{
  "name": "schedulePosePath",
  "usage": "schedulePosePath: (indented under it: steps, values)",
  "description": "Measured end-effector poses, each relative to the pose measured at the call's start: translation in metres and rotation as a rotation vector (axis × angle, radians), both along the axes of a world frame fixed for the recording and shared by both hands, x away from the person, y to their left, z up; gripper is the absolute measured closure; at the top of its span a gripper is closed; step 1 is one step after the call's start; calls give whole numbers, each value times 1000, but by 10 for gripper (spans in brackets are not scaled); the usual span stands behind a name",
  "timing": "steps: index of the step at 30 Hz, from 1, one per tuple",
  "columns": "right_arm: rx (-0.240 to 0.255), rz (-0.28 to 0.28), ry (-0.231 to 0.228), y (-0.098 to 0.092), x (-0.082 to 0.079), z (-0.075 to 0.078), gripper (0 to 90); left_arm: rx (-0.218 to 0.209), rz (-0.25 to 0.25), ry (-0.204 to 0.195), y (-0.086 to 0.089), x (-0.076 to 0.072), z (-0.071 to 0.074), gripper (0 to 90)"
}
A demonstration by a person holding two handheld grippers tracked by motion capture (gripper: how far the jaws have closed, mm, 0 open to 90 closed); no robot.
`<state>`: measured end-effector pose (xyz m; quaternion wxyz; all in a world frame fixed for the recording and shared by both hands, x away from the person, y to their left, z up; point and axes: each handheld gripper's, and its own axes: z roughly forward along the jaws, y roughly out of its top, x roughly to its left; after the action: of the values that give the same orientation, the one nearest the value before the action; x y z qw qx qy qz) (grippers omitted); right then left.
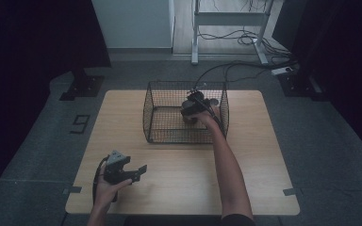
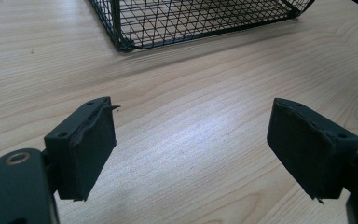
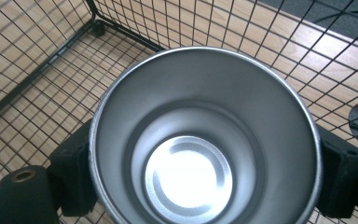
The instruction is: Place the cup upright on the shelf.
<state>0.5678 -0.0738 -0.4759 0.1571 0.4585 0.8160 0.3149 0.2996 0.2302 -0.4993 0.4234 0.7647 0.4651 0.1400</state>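
Two fingers [image 3: 72, 175] grip one metal cup [image 3: 204, 140] inside one basket [image 3: 37, 74].

Light wooden table [image 1: 179, 183], black wire basket [image 1: 169, 134] on its far half

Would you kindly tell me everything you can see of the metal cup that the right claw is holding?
The metal cup looks like brushed steel, round, with a thin rolled rim and walls that step inward to a shiny flat bottom marked with concentric rings. It is empty and its mouth faces the right claw view's camera. The right claw clamps it from both sides, a black pad pressed against each outer wall. It is held inside the black wire basket, whose mesh floor and walls show behind it. Whether it touches the basket floor cannot be told.
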Motion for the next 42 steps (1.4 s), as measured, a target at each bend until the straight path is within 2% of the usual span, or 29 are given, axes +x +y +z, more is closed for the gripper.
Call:
schedulePosePath:
  steps: [5, 18, 23, 27, 34, 38, 42]
  values:
    - [-3, 0, 11, -1, 1, -1, 140, 3, -1, 2, 0, 0, 0, 156]
    - [-51, -3, 45, 0, 2, -3, 133, 5, -1, 4, 0, 1, -1, 156]
    - [-61, -1, 60, 0, 2, -1, 91, 5, -5, 5, -1, 1, -1, 156]
    - [-47, -14, 47, -3, 1, 3, 44, 4, -5, 5, -1, 1, -1, 156]
    - [1, -27, 2, -9, -4, 18, 19, 4, -8, 4, -3, 1, -1, 156]
    - [29, -31, -46, -12, -11, 31, 20, 7, -11, 3, -4, 1, -1, 156]
    - [71, -27, -74, -14, -21, 43, 22, 8, -10, 0, -3, 0, 0, 156]
